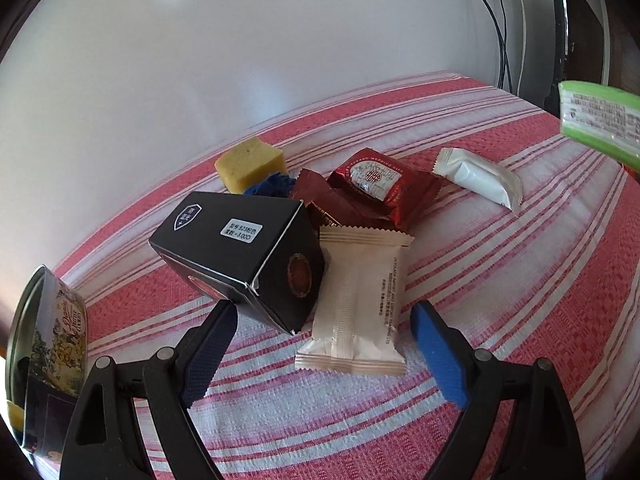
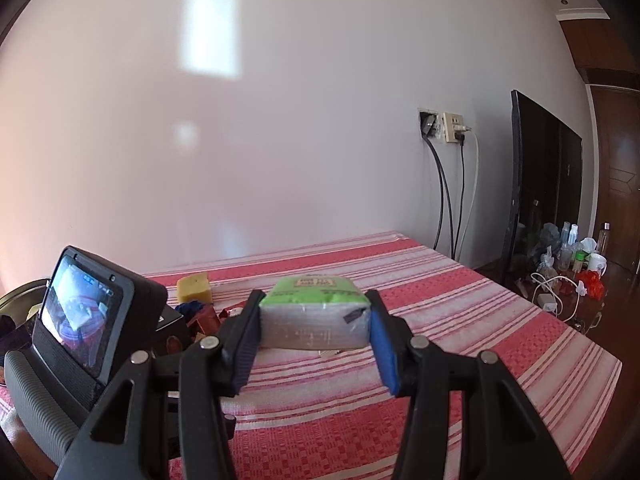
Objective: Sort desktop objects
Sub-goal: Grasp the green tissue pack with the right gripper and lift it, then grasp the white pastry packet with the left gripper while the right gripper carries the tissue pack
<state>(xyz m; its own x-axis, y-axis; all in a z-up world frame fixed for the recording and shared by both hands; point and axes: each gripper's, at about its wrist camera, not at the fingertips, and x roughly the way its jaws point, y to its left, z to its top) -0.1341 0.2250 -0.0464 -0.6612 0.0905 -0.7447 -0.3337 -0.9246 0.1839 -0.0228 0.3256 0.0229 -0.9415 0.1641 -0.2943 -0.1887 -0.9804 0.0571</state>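
The right gripper [image 2: 314, 334] has its blue-padded fingers [image 2: 383, 344] pinching a green-topped, plastic-wrapped tissue pack [image 2: 314, 312] by its two short sides, held in the air at the centre of the right wrist view, above the red-and-white striped cloth [image 2: 460, 320]. The left gripper [image 1: 324, 344] hangs low at the bottom of its frame with fingers spread wide and nothing between the pads; a pale beige crimped snack sachet [image 1: 358, 300] lies just ahead in the gap, touching the tilted black cardboard box [image 1: 240, 256] at centre left. Behind these sit a shiny red foil wedding-gift packet [image 1: 378, 186], a white pillow-shaped sachet [image 1: 480, 180] at the upper right, a yellow sponge block [image 1: 250, 164] and a scrap of blue cloth [image 1: 270, 188]. A round printed biscuit tin [image 1: 48, 352] stands at the lower left edge — probably the sorting container, though I cannot be sure. The risk, as I judge it: the soft pack could slip if the squeeze eases, and the left fingers, closing on the sachet, could catch the box corner and drag it along.
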